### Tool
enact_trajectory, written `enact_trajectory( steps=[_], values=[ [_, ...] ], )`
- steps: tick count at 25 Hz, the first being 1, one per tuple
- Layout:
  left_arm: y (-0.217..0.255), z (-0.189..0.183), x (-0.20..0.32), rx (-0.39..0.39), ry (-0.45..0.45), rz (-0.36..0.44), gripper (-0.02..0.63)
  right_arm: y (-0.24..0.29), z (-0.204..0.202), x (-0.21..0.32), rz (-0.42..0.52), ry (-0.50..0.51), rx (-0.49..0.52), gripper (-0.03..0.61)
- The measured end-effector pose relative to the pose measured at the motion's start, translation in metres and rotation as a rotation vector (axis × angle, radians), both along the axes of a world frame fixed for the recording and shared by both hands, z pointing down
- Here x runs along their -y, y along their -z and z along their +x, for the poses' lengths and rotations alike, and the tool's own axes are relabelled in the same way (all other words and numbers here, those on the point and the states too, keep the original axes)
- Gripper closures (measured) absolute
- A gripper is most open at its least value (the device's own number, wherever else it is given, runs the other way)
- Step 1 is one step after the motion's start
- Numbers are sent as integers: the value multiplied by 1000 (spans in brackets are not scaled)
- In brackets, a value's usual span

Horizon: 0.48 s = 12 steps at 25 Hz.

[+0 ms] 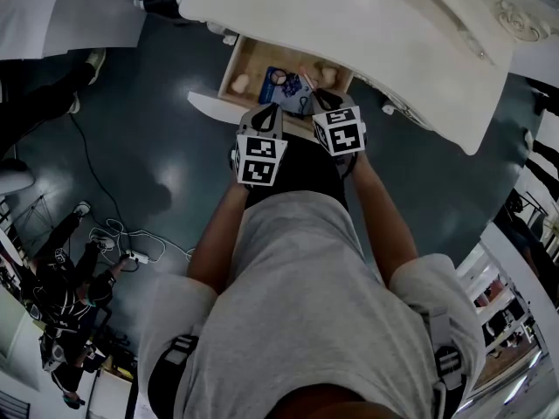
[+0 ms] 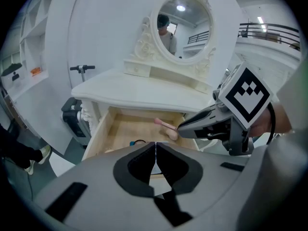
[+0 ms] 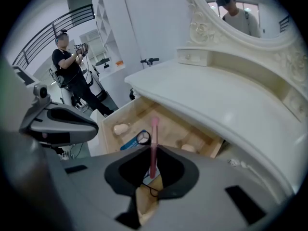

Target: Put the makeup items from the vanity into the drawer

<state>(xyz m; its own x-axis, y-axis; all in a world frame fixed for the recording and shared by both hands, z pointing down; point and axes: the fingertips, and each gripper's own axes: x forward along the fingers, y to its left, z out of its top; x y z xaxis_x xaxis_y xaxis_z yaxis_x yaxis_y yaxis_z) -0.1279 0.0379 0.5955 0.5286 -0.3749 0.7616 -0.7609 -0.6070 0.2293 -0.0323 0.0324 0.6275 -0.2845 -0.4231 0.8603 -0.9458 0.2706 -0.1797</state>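
The white vanity's [image 1: 367, 24] wooden drawer [image 1: 234, 66] stands open below both grippers. Inside lie a beige sponge [image 1: 240, 83], a blue packet [image 1: 284, 86] and another beige item [image 1: 328, 74]. My right gripper [image 3: 152, 166] is shut on a thin pink-handled applicator [image 3: 154, 138], whose pink end sticks forward over the drawer. In the left gripper view the applicator [image 2: 165, 127] shows at the right gripper's tip, above the drawer's [image 2: 102, 129] inside. My left gripper [image 2: 155, 150] is shut with nothing between its jaws. It hovers at the drawer's front edge, left of the right gripper [image 1: 320, 101].
The vanity top juts over the drawer's back part, with an oval mirror [image 2: 184, 19] above it. A dark device [image 2: 73, 117] stands left of the vanity. Cables [image 1: 131, 247] lie on the dark floor. A person [image 3: 72, 73] stands farther off at the left.
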Motion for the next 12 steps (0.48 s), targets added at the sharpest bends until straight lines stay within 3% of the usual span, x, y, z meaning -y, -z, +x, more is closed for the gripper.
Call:
enact_trajectory(
  steps=[12],
  values=[
    [-6, 2, -2, 7, 3, -17, 601, -33, -8, -12, -96, 40, -11, 526]
  ],
)
